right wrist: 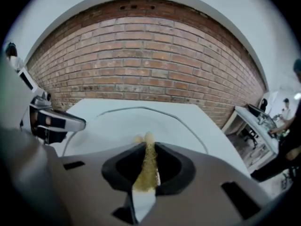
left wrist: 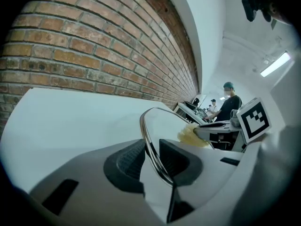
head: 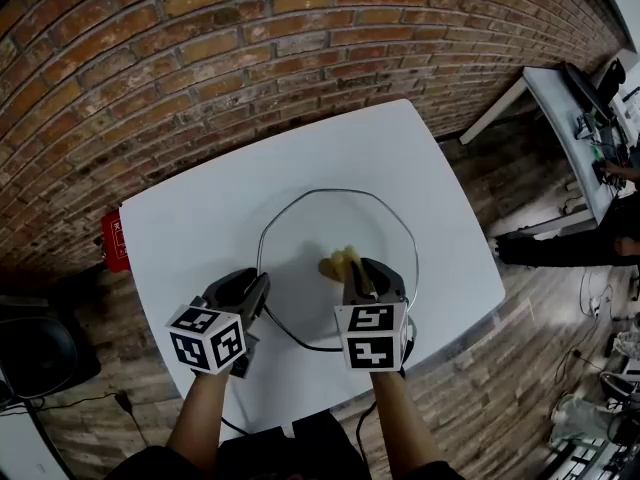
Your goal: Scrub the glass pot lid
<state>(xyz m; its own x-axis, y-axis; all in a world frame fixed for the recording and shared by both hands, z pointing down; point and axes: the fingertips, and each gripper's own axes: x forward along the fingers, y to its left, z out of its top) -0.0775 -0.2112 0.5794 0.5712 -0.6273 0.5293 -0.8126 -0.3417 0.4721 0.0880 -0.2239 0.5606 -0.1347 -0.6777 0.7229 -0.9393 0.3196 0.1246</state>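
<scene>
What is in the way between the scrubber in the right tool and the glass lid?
Nothing visible. The right tool holds the yellow scrubber right over the glass lid; the left tool clamps its rim, off to one side.

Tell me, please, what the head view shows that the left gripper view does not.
Only the head view: the whole outline of the glass lid on the white table, both marker cubes, a red object at the table's edge. Only the left gripper view: the pads of the left gripper closed on the lid's rim, a ceiling light. Both: the lid, the yellow scrubber held by the right gripper, the brick wall.
</scene>
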